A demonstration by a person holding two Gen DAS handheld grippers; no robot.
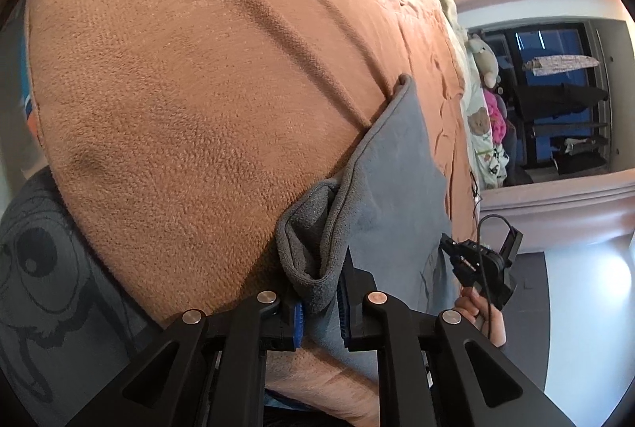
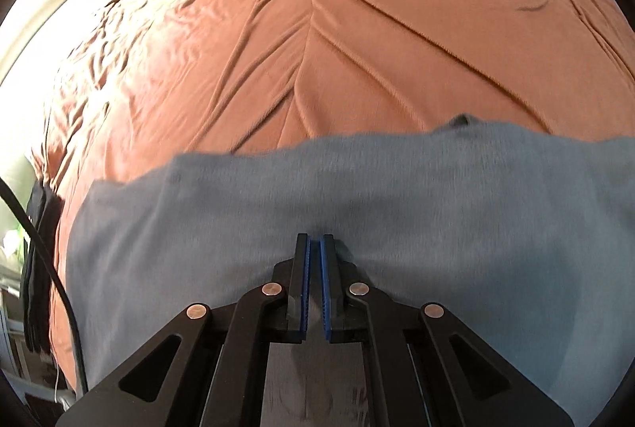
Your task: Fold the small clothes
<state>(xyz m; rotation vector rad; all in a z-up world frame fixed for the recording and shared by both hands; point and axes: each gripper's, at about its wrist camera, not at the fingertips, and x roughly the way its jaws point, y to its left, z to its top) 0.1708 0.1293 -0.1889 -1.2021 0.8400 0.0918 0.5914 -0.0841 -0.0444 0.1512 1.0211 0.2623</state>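
Gripping both ends of a grey cloth point(image 2: 278, 212) on the bed — two hand-held grippers at work.

The left hand-held gripper point(image 1: 321, 302) has a bunched fold of the cloth between its blue pads, pinched at the edge. The right hand-held gripper point(image 2: 315, 268) is clenched almost flat, a thin layer of the same cloth caught between its jaws. The cloth lies spread over the rust-brown blanket point(image 2: 337, 30) — a black garment point(image 2: 37, 268) hangs off the bed's edge.

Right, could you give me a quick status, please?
Left gripper pinching grey cloth. Right gripper shut on it. Bed cover clear ahead.
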